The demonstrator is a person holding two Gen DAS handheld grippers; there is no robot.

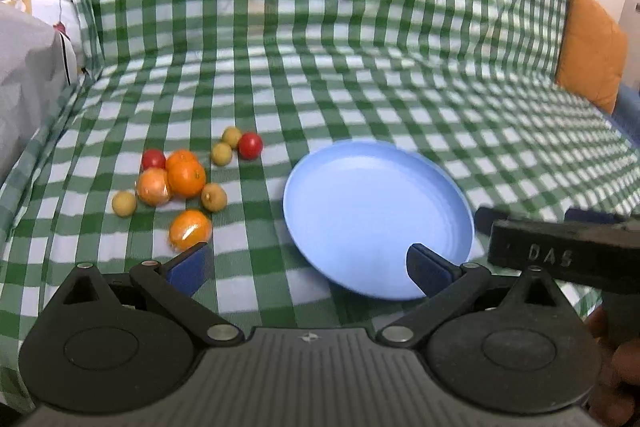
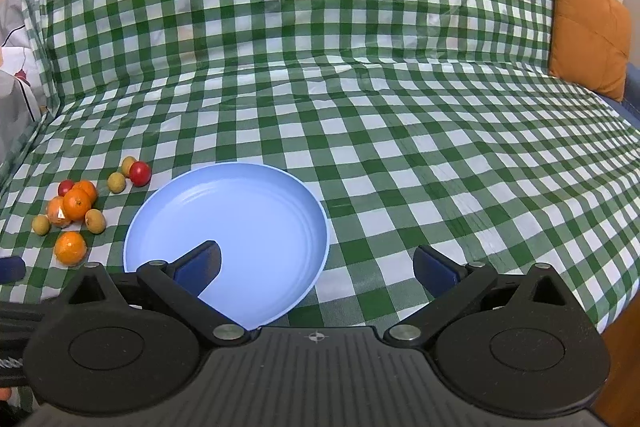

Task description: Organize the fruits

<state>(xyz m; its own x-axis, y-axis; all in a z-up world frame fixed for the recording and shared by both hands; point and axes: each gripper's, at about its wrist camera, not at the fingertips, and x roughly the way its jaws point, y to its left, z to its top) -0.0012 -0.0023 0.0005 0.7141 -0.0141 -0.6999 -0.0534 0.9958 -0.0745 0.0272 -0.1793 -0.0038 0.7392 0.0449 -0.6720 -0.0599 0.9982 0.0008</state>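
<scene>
**Both tools released above the checked cloth, fruit lying beside the plate**

A green-and-white checked cloth (image 2: 400, 131) covers the surface and rises up behind it. On it lies a light blue plate (image 1: 360, 195), with nothing on it. To the left of the plate sits a loose group of fruit, all of it on the cloth and apart from the plate.

In the left wrist view, four oranges (image 1: 186, 178) make up the middle of the group: three bunched together and touching, and one (image 1: 190, 230) on its own nearer the camera. Some of them look wrapped in clear film. A red tomato (image 1: 153, 159) sits just behind the bunched oranges, and a second one (image 1: 250, 145) lies farther right, touching a small yellowish fruit (image 1: 231, 137). Three more small yellowish fruits lie around the group.

The left tool (image 1: 308, 263) is released, its blue-padded fingers spread wide with nothing between them; the lone orange sits just beyond its left finger. The right tool (image 2: 318, 265) is also released and holds nothing, its left finger showing over the plate's near part.

An orange cushion (image 2: 588, 27) stands at the far right edge of the cloth.
</scene>
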